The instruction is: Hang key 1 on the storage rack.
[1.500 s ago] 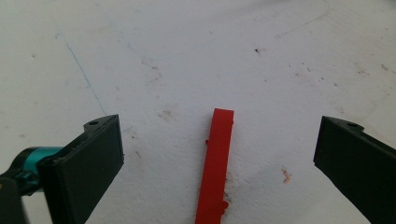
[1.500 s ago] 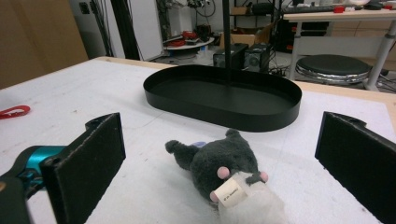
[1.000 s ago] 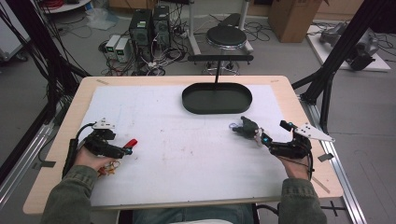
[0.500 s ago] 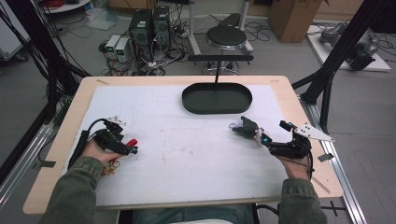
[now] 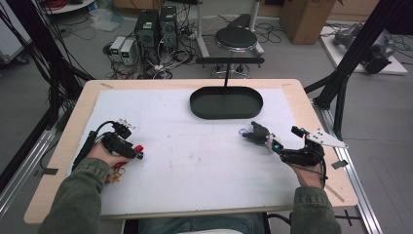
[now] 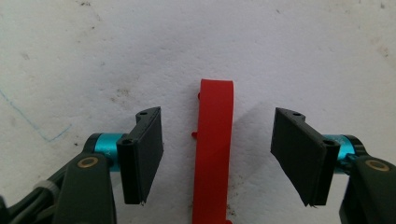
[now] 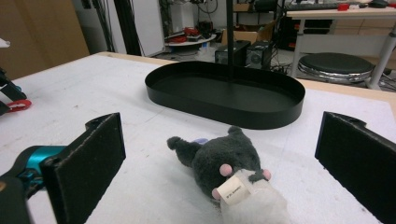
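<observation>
**Both grippers poised, nothing gripped yet**

The red clip (image 6: 214, 149) lies flat on the white worktop (image 5: 195, 161), between the spread fingers (image 6: 144, 154) of the left gripper (image 5: 127, 150). The grey plush toy (image 7: 224, 163) lies just before the black tray (image 7: 224, 93), between the right gripper's (image 5: 272, 144) spread fingers. Closing off-centre could flick the thin clip aside. Its near end is cut off, and the toy's face is hidden.

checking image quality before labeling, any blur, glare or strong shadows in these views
High view: even light, no glare, slightly soft. Left gripper view: sharp; the red strip throws a soft shadow to its right on the white mat. Right gripper view: the plush toy is fairly crisp, the near jaws and background softer.
</observation>
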Demonstrator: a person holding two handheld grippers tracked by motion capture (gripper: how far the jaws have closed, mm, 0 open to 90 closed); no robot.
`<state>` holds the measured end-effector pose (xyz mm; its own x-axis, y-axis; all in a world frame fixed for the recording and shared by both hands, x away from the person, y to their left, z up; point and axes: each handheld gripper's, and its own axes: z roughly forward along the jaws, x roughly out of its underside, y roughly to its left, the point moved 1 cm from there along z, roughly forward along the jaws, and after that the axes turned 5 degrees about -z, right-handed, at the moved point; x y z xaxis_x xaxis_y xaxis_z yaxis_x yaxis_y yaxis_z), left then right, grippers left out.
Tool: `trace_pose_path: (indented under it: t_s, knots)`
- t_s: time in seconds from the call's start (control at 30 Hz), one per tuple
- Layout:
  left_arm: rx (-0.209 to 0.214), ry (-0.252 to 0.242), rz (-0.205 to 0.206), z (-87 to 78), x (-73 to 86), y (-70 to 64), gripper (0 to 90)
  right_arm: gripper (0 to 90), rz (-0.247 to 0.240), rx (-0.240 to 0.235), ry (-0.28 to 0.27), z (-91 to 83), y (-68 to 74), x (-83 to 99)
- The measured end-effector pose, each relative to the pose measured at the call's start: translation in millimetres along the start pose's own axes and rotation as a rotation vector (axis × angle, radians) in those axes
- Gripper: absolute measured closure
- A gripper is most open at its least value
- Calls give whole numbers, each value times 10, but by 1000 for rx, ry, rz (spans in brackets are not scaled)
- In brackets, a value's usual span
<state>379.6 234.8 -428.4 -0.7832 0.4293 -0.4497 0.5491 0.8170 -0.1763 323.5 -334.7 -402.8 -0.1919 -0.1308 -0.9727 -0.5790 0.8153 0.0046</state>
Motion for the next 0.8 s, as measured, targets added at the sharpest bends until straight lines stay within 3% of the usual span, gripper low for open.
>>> trace_pose_path:
  t_s: [0.07,0.1,0.13,0.17,0.23,0.47,0.53,0.67,0.8]
  knots:
    - [-2,-4,-15,-14,2,26,449,4,-5,8,-4,-5,10,-5]
    - [-8,-3,-23,-22,5,33,449,4,-5,8,-4,-5,10,-5]
    - [-30,-1,-26,-29,8,37,596,5,-8,14,-14,-11,4,-10]
    - [-41,-3,-34,-34,10,47,596,5,-8,14,-14,-11,4,-10]
    - [-65,-1,-30,-38,12,45,718,5,-4,19,-14,-17,1,-10]
    - [-77,-12,29,-45,18,11,749,5,-2,26,-22,-27,-4,-13]
    - [-92,-37,42,-52,12,-6,749,5,-2,26,-21,-25,-3,-13]
    - [-85,-34,24,-80,-5,-1,749,5,-6,21,-15,-16,-1,-10]
    - [-78,-71,14,-145,-8,28,749,5,-7,22,-15,-16,2,-9]
